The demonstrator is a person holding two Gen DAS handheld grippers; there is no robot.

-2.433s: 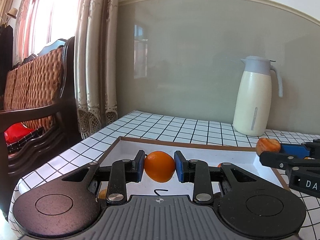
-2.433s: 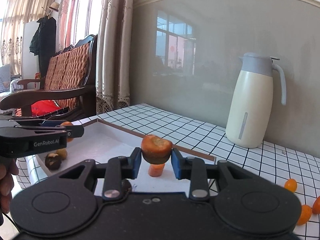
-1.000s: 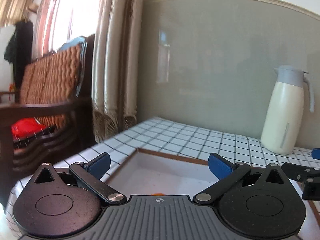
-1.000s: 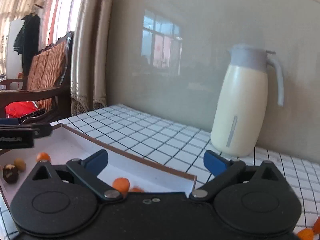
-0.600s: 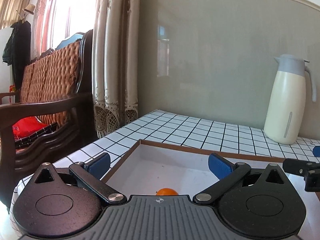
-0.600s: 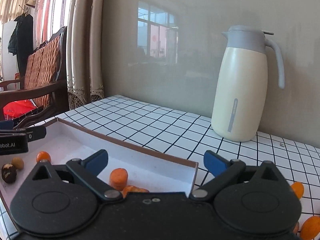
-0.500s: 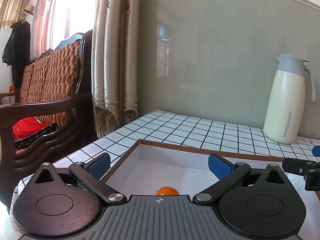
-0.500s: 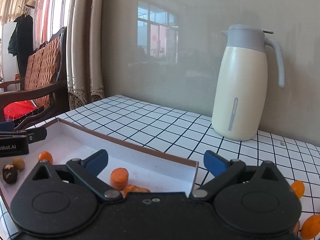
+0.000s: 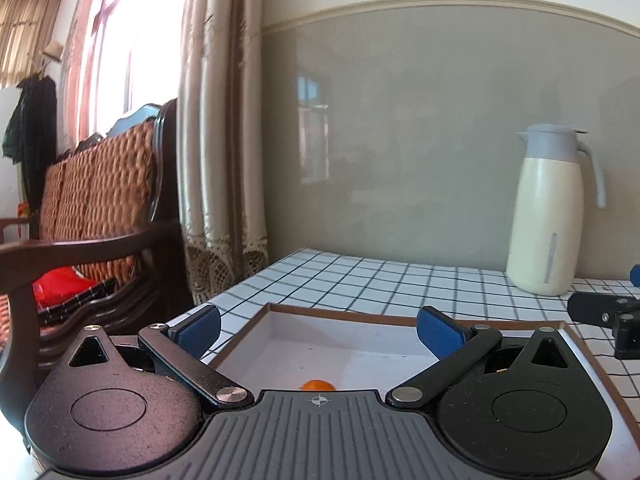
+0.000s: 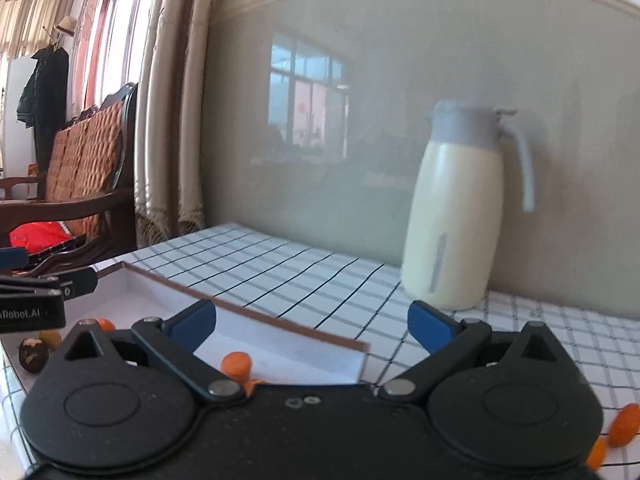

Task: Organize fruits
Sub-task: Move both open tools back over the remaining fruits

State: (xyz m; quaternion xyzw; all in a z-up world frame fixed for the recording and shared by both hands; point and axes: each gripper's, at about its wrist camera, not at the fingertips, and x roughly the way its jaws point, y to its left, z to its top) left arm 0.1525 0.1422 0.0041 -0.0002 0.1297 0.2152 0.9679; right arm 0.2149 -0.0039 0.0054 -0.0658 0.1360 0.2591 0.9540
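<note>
One tray (image 10: 280, 330), one jug (image 10: 456, 216), two spread-fingered claws (image 9: 318, 330) (image 10: 310, 326).

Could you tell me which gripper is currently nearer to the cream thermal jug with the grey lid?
Right. The right gripper hangs open by the white tray's right end, nearer the cream thermal jug. The left gripper hangs open over the tray's far-left end.

Both wrist views face the tray (image 9: 360, 312) and jug (image 10: 456, 216).

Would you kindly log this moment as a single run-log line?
left hand-held gripper: open, empty | right hand-held gripper: open, empty | tray: orange and other fruits inside | table: small orange fruits outside tray
</note>
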